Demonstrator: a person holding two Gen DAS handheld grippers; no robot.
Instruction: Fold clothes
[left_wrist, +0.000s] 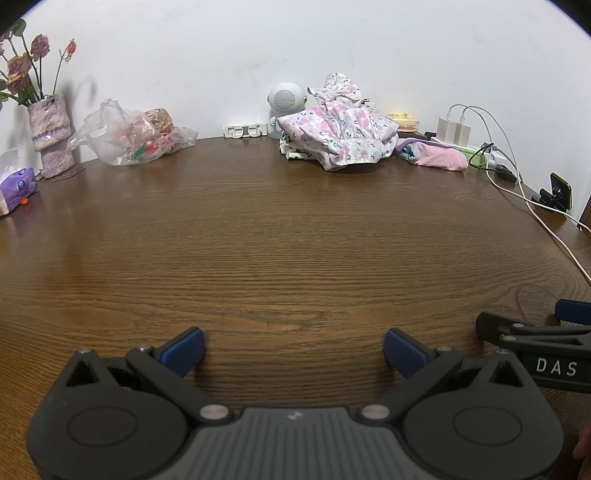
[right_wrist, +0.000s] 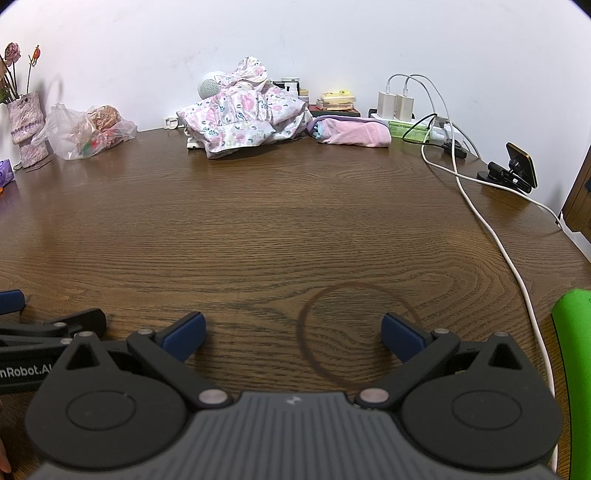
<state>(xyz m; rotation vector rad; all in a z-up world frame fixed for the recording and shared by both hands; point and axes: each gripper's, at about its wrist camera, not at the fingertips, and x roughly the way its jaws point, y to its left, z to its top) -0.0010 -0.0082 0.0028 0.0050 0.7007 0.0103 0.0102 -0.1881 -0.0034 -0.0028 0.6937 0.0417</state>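
Both grippers sit low at the near edge of the desk (left_wrist: 288, 236), side by side. Left gripper (left_wrist: 293, 352): blue-padded fingers (left_wrist: 183, 349) spread wide, nothing btwn them, bare wood underneath. Right gripper (right_wrist: 293, 338): fingers (right_wrist: 400, 336) also spread wide, empty, w/ a dark ring stain (right_wrist: 354, 332) on the wood btwn and just ahead of them. In the left wrist view the right gripper shows at the near right edge; in the right wrist view the left one shows at near left.

Clothes: crumpled floral garment (left_wrist: 340, 136) in a heap at the far side of the desk, by the wall, a bit right of centre, well apart from both grippers. It lies on top of another folded white printed piece (left_wrist: 293, 152). Just right of it, touching or nearly so, a pink cloth bundle (left_wrist: 439, 157).

Other stuff along the far edge: round grey speaker figure (left_wrist: 282, 101) behind the heap, plastic bag (left_wrist: 129, 134) w/ contents at far left, vase (left_wrist: 51, 133) w/ dried flowers further left, purple tissue pack (left_wrist: 18, 184) at left edge. Far right: white chargers (right_wrist: 395, 105) on a power strip, white cable (right_wrist: 495, 240) running along the desk's right side toward the near edge, black phone holder (right_wrist: 511, 171). Green object (right_wrist: 576, 350) at the near right edge, unclear what.
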